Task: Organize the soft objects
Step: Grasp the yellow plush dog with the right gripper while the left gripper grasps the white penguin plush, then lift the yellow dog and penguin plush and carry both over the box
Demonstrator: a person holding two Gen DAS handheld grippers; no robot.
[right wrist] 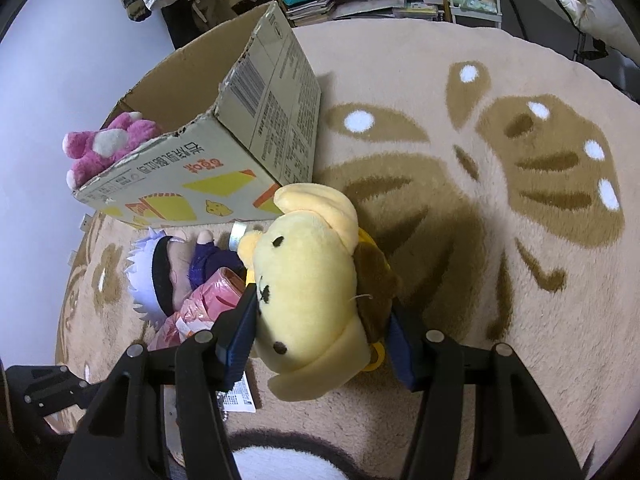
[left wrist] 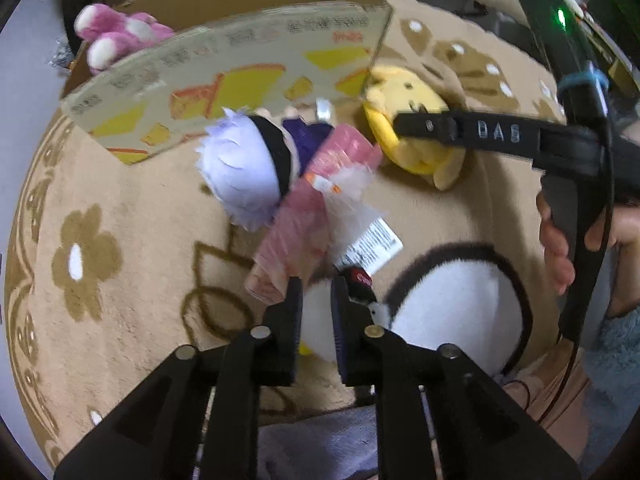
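Plush toys lie scattered on a beige flower-patterned rug (right wrist: 460,92) beside an open cardboard box (right wrist: 224,160). In the right wrist view our right gripper (right wrist: 320,320) has its fingers (right wrist: 238,332) pinching a yellow dog plush (right wrist: 308,280) from both sides, the toy filling the gap between them, its head toward 12 o'clock and just beside the box's near corner. At 9 o'clock of it lies a white-haired doll (right wrist: 160,272) in a dark blindfold, partly covered by a pink plastic bag (right wrist: 200,308). A pink bear plush (right wrist: 104,144) hangs over the box's rim at 10 o'clock. In the left wrist view our left gripper (left wrist: 316,312) holds its fingers (left wrist: 294,320) spread a little, a narrow gap between them; whether they touch the white plush beneath we cannot tell. A large white plush with a dark brown border (left wrist: 452,304) lies at 3 o'clock of them
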